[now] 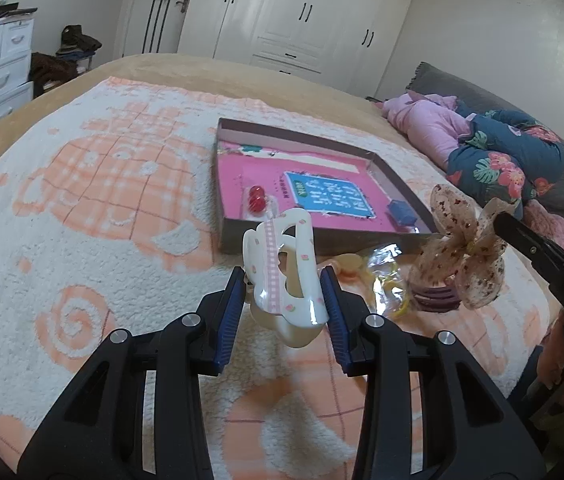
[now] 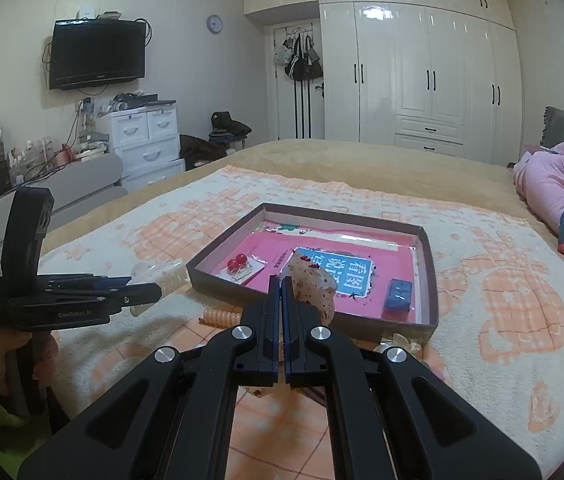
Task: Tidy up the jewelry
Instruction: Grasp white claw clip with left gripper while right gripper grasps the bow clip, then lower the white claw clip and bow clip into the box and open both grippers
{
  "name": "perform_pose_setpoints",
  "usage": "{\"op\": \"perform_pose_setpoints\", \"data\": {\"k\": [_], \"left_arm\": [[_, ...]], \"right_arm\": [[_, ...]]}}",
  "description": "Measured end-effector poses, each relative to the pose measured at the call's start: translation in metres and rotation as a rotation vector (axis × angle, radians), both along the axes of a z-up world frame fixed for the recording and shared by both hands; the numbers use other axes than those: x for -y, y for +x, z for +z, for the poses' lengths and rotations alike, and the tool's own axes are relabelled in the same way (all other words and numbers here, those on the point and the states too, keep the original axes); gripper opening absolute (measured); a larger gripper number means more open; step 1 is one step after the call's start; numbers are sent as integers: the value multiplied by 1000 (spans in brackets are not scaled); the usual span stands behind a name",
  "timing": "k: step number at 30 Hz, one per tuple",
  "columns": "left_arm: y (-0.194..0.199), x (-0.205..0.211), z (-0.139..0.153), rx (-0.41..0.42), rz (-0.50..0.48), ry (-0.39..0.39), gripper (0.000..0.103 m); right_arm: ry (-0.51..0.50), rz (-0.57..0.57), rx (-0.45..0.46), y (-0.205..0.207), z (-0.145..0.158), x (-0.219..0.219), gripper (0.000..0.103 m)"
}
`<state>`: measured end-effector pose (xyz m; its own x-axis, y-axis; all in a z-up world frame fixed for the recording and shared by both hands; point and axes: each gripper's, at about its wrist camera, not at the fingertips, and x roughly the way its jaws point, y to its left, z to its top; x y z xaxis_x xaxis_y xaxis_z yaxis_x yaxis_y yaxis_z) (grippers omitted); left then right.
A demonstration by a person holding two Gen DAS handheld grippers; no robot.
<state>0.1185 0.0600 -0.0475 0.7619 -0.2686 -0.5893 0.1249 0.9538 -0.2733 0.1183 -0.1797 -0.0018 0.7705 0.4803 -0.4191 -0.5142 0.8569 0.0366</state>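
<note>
the white hair claw clip [image 1: 283,270], printed with small pink flowers and a pink checked stripe, was pinched between the blue pads of the left gripper [image 1: 285,280] and held clear above the blanket [image 1: 82,184], just short of the near wall of the shallow box [image 1: 226,236]. in the right wrist view the same clip [image 2: 158,276] showed only as a pale end sticking out past the left gripper [image 2: 138,294], beside the box's near-left corner. the speckled sheer bow hair tie [image 1: 467,248] was clamped in the right gripper [image 2: 282,284], whose jaws were closed almost flat on it, and it hung above the near edge of the box [image 2: 425,240].

inside the box, on its pink lining, a pair of red bead earrings on a card [image 2: 240,266] lay near the left wall, and a small dark blue box [image 2: 397,294] sat toward the near right corner. on the blanket just in front of the box lay a peach spiral hair tie [image 2: 220,316], a clear plastic packet with something yellow in it [image 1: 387,276] and a dark purple comb-like clip [image 1: 435,294] under the bow. the blanket was white with peach checks and swirls, spread over a tan bedcover [image 2: 361,156]. pink and floral bedding [image 1: 493,148] was heaped well off to the right.
</note>
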Motion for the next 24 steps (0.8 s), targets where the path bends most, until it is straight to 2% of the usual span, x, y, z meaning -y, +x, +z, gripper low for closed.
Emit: {"op": "perform_pose_setpoints", "data": {"k": [13, 24], "left_arm": [[17, 21, 11, 23, -48, 5, 30], [55, 41, 19, 43, -87, 14, 30]], "right_arm": [[12, -74, 14, 6, 4, 27, 2], [9, -147, 32, 31, 9, 46, 2]]}}
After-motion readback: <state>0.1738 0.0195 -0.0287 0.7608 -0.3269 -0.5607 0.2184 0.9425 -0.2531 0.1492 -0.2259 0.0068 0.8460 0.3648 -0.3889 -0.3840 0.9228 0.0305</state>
